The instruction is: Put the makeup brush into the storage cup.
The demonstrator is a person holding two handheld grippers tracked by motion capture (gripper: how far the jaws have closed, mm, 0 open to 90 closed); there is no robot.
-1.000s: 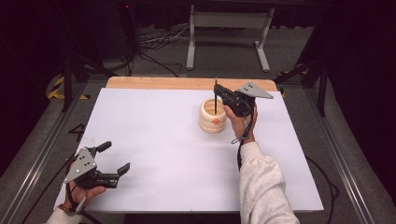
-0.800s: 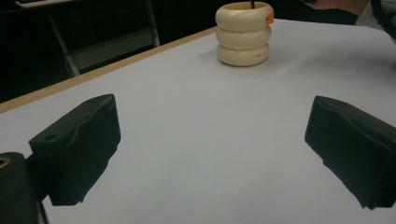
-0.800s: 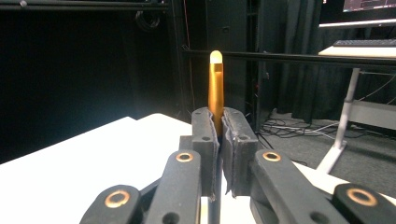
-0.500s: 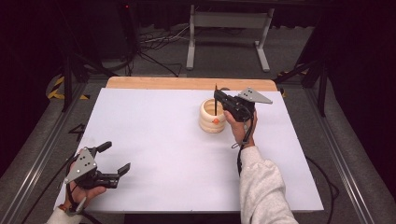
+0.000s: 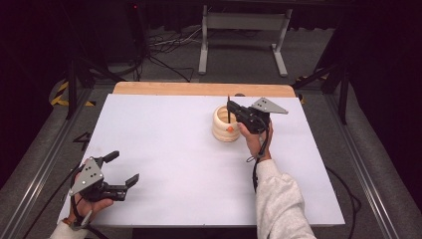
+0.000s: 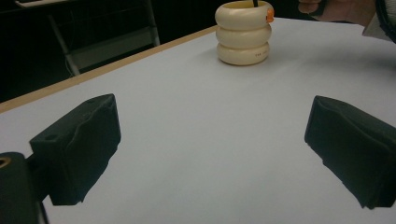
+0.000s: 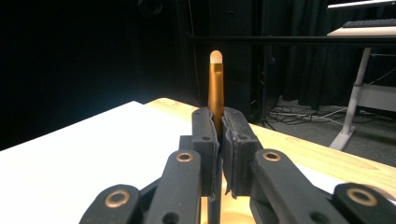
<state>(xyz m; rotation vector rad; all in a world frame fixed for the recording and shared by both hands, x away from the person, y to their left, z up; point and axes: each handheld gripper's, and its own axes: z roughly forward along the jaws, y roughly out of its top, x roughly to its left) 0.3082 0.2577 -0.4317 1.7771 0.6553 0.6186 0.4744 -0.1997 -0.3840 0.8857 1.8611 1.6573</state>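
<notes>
Pen point(image 7: 215, 88), thin, stiff and light, is pinched low on its gold body by the right gripper point(image 7: 218, 135), over the cream cup point(image 5: 225, 124); left gripper point(image 6: 210, 154) gapes wide with nothing in it

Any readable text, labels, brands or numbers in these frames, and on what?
No text here can be read.
Cream holder: a small dark print low on its bottom ring, too small and blurred to read.
Orange tag at the holder's rim: no legible marking.
Bronze pen in the right gripper: no visible print.
</notes>
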